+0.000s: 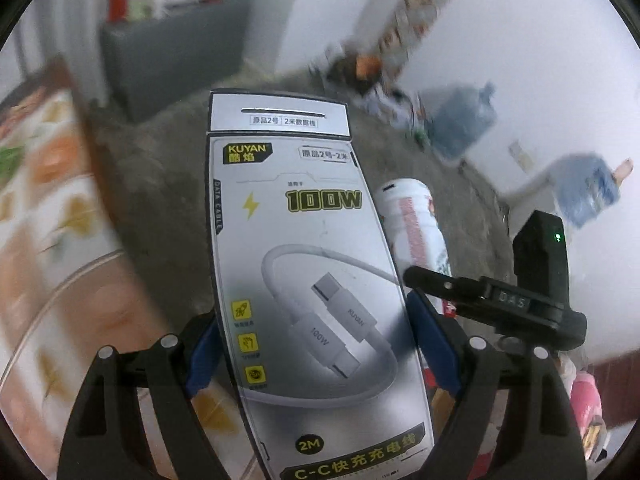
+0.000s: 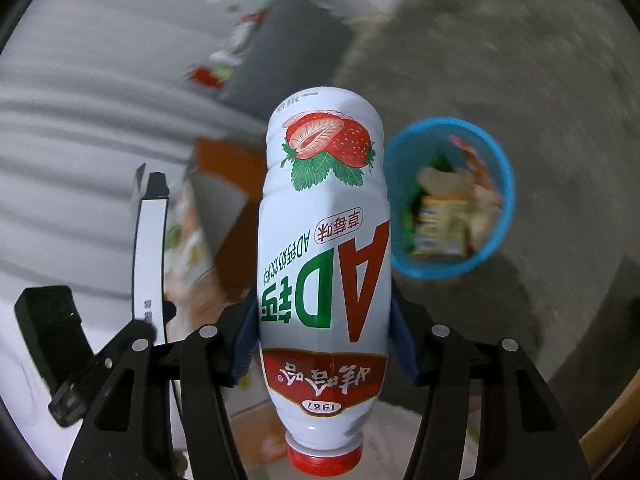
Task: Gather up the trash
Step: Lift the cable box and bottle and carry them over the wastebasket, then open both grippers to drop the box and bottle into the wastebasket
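My left gripper (image 1: 316,360) is shut on a flat silver cable box (image 1: 308,272) marked 100W and holds it upright above the floor. My right gripper (image 2: 324,344) is shut on a white strawberry milk bottle (image 2: 324,220) with a red cap, held base forward. The bottle also shows behind the box in the left wrist view (image 1: 416,224). The box shows edge-on in the right wrist view (image 2: 150,256). A blue trash basket (image 2: 500,168) holding several wrappers stands on the floor, just right of the bottle.
A table with a patterned cloth (image 1: 44,220) is at the left. A dark grey cabinet (image 1: 172,56) stands against the far wall. Water jugs (image 1: 464,120) and clutter lie along the wall. The floor (image 2: 520,60) is bare concrete.
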`<state>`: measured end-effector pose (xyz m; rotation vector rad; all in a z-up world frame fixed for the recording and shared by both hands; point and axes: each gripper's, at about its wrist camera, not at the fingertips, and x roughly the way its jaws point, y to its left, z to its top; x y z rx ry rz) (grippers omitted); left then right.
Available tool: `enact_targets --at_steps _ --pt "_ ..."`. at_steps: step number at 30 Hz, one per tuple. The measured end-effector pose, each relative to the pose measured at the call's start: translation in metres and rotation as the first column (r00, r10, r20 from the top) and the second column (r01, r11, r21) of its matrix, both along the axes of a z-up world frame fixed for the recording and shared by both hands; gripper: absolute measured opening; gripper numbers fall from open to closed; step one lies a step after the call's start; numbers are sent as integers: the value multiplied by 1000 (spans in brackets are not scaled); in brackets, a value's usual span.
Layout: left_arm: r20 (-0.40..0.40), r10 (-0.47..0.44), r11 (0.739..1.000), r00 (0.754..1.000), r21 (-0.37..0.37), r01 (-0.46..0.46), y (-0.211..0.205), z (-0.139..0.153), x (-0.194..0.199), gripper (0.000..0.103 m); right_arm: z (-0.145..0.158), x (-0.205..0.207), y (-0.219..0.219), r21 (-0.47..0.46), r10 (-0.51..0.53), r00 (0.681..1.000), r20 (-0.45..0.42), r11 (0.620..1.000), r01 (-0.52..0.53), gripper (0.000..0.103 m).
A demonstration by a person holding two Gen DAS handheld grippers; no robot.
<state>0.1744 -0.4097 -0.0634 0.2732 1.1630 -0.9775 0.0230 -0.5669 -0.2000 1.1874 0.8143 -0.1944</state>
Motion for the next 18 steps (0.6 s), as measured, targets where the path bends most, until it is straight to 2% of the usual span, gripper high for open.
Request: enact_targets --at_steps 2,5,7,8,10,12,14,16,18 --pt "-22 -30 999 999 39 31 -29 -21 5 83 -23 5 -13 34 -28 999 -26 999 29 54" --pt "-68 -35 998 997 51 38 -62 -45 20 84 -52 26 -31 82 -51 998 -48 995 54 54" --pt "-66 -7 997 998 79 12 -85 -63 35 92 -67 43 -45 92 -39 998 -57 995 44 58" --pt "-55 9 995 998 98 -4 -95 -77 45 97 -73 47 -52 92 -40 997 -68 995 46 65" --pt "-39 47 991 998 127 -42 -108 -99 60 97 -89 58 -72 90 -61 994 -92 993 70 74" --pt "-55 112 983 992 151 -102 -111 -119 73 97 -111 64 -75 74 -76 986 -147 993 88 74" --pt "-114 157 978 981 153 -139 -108 -130 79 97 -132 60 -74 55 -98 969 -225 992 113 74" --pt "-154 156 982 976 128 -137 -102 -129 76 97 -136 51 -69 54 -111 969 -223 991 126 74" --pt "-137 117 989 984 111 -102 -97 -120 70 97 -133 38 -63 42 -112 973 -204 992 123 74"
